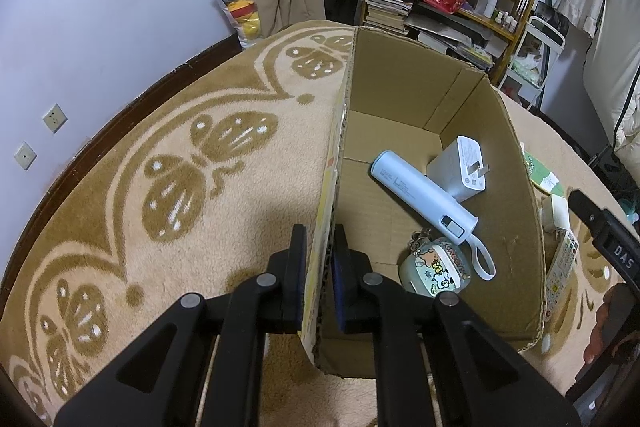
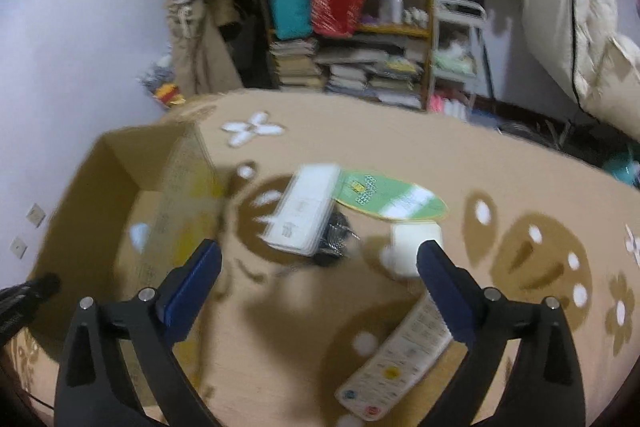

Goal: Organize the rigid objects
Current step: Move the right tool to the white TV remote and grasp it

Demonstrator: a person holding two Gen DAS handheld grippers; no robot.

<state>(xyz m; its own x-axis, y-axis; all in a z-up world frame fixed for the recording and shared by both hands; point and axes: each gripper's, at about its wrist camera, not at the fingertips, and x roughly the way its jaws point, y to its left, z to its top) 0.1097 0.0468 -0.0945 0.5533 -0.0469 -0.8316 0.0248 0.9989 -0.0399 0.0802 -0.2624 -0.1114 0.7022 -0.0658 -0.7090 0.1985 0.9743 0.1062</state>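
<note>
Left gripper [image 1: 320, 259] angled down, clamped on box [image 1: 400, 99] wall; right gripper [image 2: 320, 267] tilted down over rug [image 2: 500, 167], jaws wide, nothing held.

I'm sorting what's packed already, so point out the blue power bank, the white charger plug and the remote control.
blue power bank [image 1: 424, 193], left wrist view, middle of its body
white charger plug [image 1: 460, 167], left wrist view, pronged face
remote control [image 2: 396, 355], right wrist view, button face
</note>
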